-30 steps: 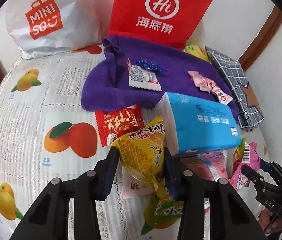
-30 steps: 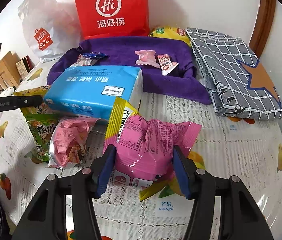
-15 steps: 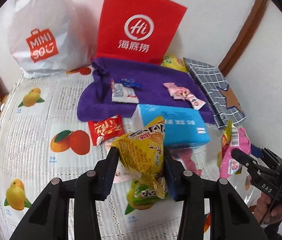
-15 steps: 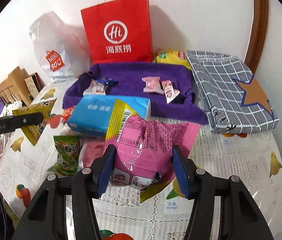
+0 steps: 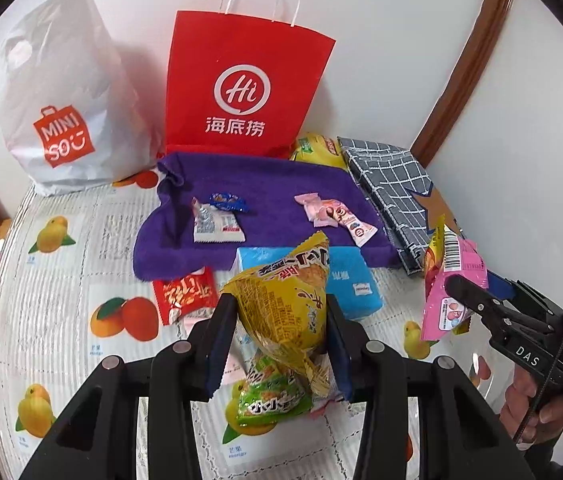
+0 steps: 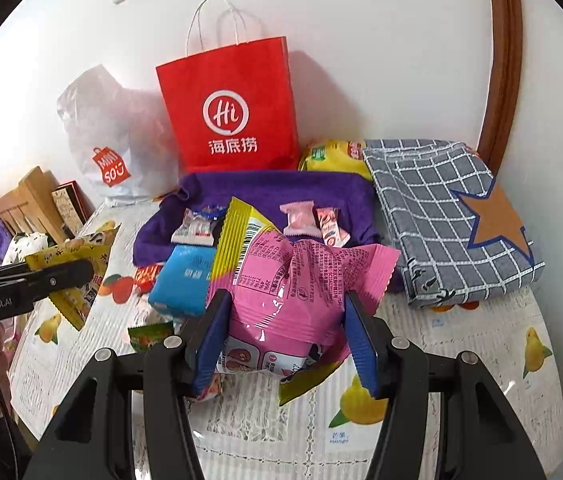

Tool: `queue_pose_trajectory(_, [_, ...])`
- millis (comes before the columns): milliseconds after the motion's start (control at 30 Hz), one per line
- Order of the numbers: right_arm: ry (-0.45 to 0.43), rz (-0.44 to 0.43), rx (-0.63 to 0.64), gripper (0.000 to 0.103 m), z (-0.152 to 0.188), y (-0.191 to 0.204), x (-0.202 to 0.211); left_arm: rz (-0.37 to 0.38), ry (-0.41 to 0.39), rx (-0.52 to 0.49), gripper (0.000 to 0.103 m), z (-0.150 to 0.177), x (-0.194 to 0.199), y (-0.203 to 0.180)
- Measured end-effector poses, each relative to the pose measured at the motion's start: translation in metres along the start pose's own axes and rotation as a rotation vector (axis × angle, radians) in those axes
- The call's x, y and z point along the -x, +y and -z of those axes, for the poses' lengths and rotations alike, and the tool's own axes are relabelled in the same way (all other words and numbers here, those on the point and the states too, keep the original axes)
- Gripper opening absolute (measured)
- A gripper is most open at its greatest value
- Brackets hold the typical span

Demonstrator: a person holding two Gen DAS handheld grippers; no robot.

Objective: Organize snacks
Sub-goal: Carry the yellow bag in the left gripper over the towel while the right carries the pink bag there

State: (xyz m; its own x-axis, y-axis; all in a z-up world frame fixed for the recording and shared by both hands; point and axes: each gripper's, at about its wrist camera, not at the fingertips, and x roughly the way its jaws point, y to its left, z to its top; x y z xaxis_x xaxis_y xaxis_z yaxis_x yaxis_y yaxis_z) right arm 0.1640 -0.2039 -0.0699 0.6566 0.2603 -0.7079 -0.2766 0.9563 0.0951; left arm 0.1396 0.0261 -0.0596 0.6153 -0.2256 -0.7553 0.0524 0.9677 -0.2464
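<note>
Two tongs – one yellow packet (image 5: 287,304), one pink packet (image 6: 289,300).

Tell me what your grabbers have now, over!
Left gripper shut on yellow snack bag. Right gripper shut on pink snack bag. Nothing blocking.

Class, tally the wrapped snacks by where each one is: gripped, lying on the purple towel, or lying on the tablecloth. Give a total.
Gripped: 2, yellow packet in left hand-held gripper, pink packet in right hand-held gripper.
On purple towel: 4.
On tablecloth: 2, red packet, green packet.
Total: 8
</note>
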Motion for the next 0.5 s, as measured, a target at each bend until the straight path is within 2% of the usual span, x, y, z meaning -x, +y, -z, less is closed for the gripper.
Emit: queue_pose_trajectory(500, [-0.049, -0.009, 0.014, 0.056, -0.04, 0.002, -0.016, -0.018, -0.022, -0.021, 0.041, -0.039, -0.011, -0.001])
